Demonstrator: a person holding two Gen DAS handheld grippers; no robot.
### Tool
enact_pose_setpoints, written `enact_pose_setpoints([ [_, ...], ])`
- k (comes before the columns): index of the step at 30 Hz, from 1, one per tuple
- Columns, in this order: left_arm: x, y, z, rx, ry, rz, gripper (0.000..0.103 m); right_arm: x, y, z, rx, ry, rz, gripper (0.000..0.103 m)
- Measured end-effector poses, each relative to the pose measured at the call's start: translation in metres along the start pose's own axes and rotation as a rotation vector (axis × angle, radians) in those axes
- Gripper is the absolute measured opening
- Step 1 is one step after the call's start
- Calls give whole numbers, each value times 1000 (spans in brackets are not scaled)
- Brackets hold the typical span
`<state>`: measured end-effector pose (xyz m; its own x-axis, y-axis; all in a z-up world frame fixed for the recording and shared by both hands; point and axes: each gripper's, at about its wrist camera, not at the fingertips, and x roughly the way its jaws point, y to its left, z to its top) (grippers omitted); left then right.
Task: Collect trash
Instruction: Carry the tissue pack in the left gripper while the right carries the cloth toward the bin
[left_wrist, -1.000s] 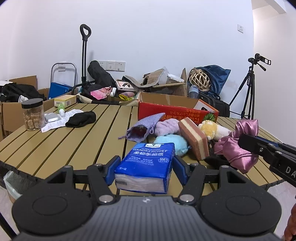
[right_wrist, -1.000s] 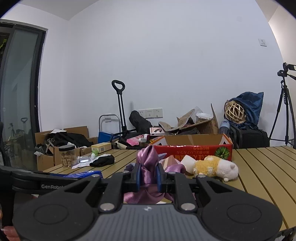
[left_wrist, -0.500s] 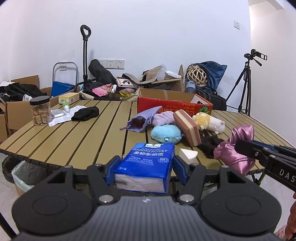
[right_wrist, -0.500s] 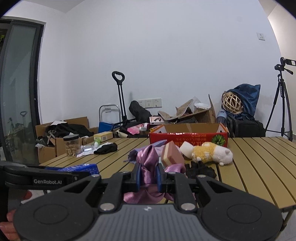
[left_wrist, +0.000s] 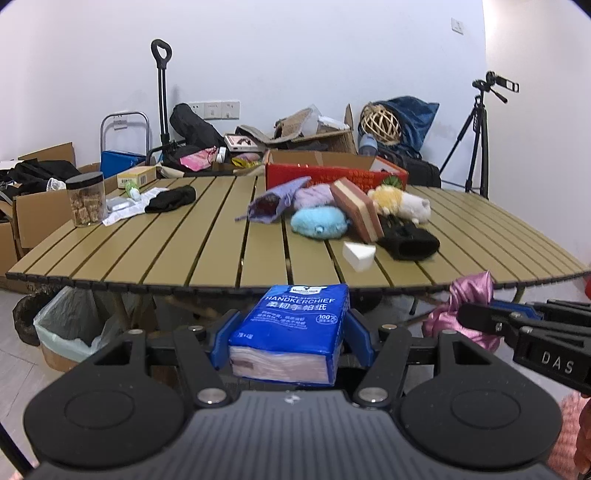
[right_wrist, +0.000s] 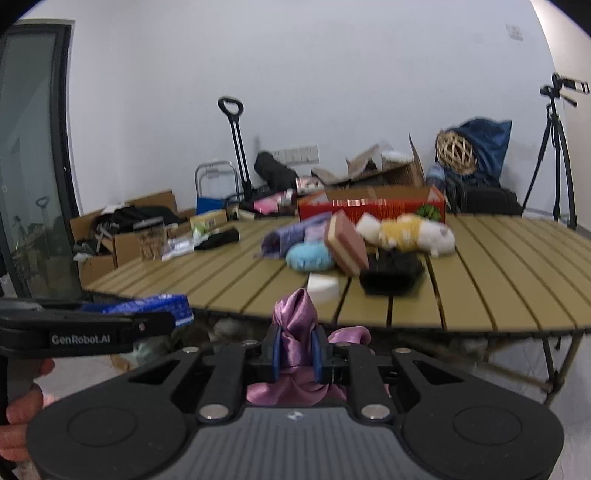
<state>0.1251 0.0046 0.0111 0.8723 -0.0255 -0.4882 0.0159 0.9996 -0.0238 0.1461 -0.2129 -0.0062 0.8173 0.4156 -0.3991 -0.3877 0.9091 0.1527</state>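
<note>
Left gripper (left_wrist: 290, 334) clamps the blue tissue pack (left_wrist: 291, 328); right gripper (right_wrist: 295, 349) pinches the pink satin cloth (right_wrist: 295, 332). Both hang off the slatted table's (left_wrist: 184, 258) near edge. Lined bin (left_wrist: 70, 328) sits on the floor at left, under that edge.

A slatted table (left_wrist: 207, 236) stands before a white wall (left_wrist: 295, 55), with boxes (left_wrist: 40, 214), a tripod (left_wrist: 476, 140) and a glass door (right_wrist: 29, 166).

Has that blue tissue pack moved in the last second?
Yes. The blue tissue pack, clamped in the left gripper, was above the slatted table a second ago; it now sits off the table's near edge, pulled back towards the camera.
</note>
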Motion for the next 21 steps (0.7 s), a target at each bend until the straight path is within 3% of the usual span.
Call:
enact_pose_setpoints([
  [21, 20, -1, -74, 68, 226, 18, 62, 17, -17, -87, 83, 379, -76, 16],
])
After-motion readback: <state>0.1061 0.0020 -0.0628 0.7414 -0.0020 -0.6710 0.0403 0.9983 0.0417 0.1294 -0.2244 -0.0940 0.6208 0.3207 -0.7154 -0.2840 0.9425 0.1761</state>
